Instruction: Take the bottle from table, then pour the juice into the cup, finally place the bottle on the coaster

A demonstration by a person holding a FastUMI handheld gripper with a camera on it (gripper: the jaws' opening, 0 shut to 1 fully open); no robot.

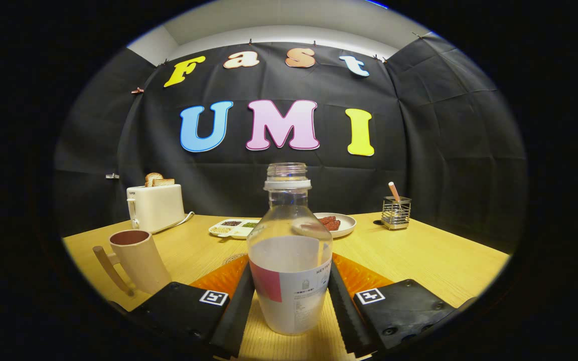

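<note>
Your gripper (291, 306) brackets the clear, capless bottle (290, 260) on the wooden worktop (419, 255). The ribbed fingers (236, 311) sit against its labelled lower body at 9 and 3 o'clock, apparently grasping it, though how hard they press cannot be told. The bottle's base looks to be resting on the worktop.

The risks, as a judgement, start with that open mouth. Tilt early on the lift and the juice, which seems to fill about the lower half, could slop out over the worktop. The body tapers toward the base and looks smooth, so a light squeeze may let it slide down between the fingers once its weight comes on.

The handled cup (136, 260) waits at 10 o'clock from the bottle, close beside the left finger. A wide swing that way could clip its handle or tip it.

Beyond the bottle, at 12 to 1 o'clock, a plate of reddish food (336, 223) and a divided tray (234, 228) stand in splash range. A toaster with 2 slices (154, 205) sits at 11 o'clock and a wire holder (397, 213) at 2 o'clock.

A round edge (234, 259) peeks out just left of the bottle; it may be the coaster, but you cannot confirm that from here.
</note>
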